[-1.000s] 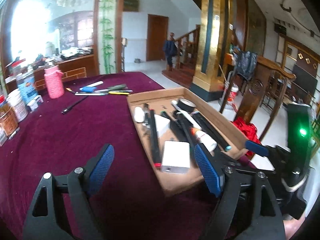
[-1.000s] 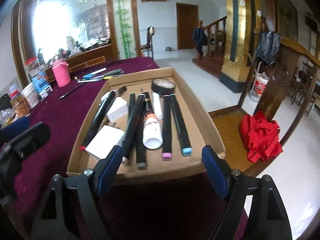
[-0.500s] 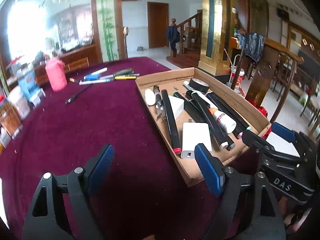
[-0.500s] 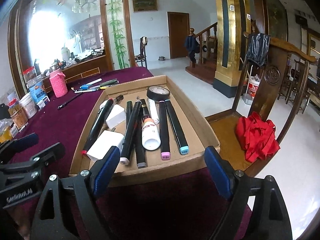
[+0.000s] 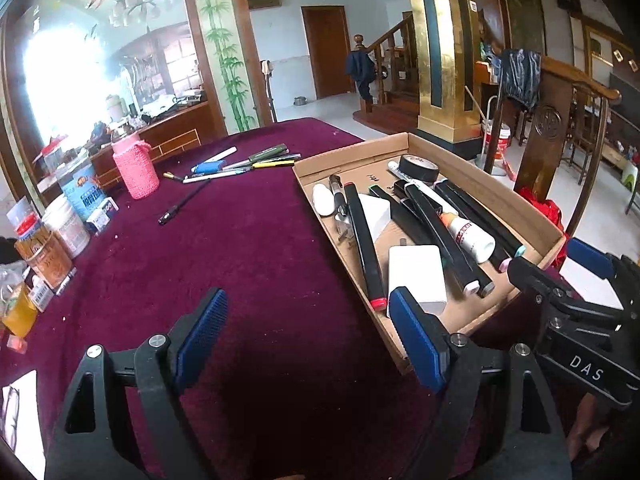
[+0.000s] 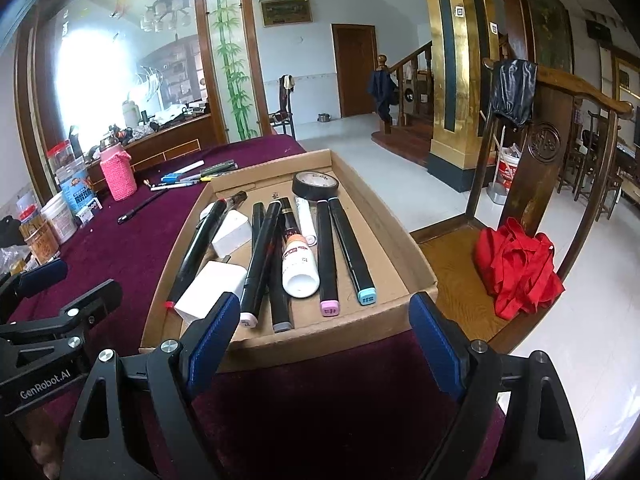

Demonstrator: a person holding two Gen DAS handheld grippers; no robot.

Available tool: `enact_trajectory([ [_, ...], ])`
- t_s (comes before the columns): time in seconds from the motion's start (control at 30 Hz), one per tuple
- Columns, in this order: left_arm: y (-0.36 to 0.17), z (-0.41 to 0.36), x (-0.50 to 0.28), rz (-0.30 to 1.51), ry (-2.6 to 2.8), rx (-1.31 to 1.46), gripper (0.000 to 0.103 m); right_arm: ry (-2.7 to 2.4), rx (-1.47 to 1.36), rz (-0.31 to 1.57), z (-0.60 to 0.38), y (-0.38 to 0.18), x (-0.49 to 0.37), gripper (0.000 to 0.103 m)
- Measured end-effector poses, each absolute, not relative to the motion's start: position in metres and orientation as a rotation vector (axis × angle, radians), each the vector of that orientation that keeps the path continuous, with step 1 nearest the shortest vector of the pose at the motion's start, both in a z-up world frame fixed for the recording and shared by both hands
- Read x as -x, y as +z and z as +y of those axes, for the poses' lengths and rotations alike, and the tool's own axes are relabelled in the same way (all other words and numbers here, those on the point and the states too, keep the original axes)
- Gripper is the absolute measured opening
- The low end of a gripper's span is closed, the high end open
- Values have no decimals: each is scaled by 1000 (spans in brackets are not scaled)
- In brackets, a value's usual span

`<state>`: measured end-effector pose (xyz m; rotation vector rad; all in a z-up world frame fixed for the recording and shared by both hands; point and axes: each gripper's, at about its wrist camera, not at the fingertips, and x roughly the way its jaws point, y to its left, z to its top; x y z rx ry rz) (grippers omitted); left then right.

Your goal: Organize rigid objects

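Note:
A shallow cardboard tray (image 5: 476,176) (image 6: 400,236) sits at the right edge of the maroon table. It holds several black markers (image 6: 326,248), a white glue bottle (image 6: 298,266), a black tape roll (image 6: 315,184) and white blocks (image 6: 212,286). Loose pens (image 5: 244,162) and a black pen (image 5: 184,202) lie on the far cloth. My left gripper (image 5: 308,340) is open and empty above the cloth, left of the tray. My right gripper (image 6: 324,342) is open and empty at the tray's near end.
A pink knitted bottle (image 5: 135,166) and several jars and boxes (image 5: 60,224) stand along the table's left edge. A wooden chair (image 6: 536,184) with a red cloth (image 6: 516,266) stands right of the table. A paper sheet (image 5: 20,412) lies at the near left.
Both grippers have drawn back and lifted a little, so the tray looks farther away. Both stay open and empty. The tray's contents have not moved.

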<state>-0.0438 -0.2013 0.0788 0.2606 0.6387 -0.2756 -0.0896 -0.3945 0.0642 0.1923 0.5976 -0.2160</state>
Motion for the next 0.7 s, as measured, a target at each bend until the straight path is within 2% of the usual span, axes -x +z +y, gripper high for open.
enact_trajectory([
  [0.7,78,-202,44,625,-255,-291,83,-214,-198,610,-396,62,89,82],
])
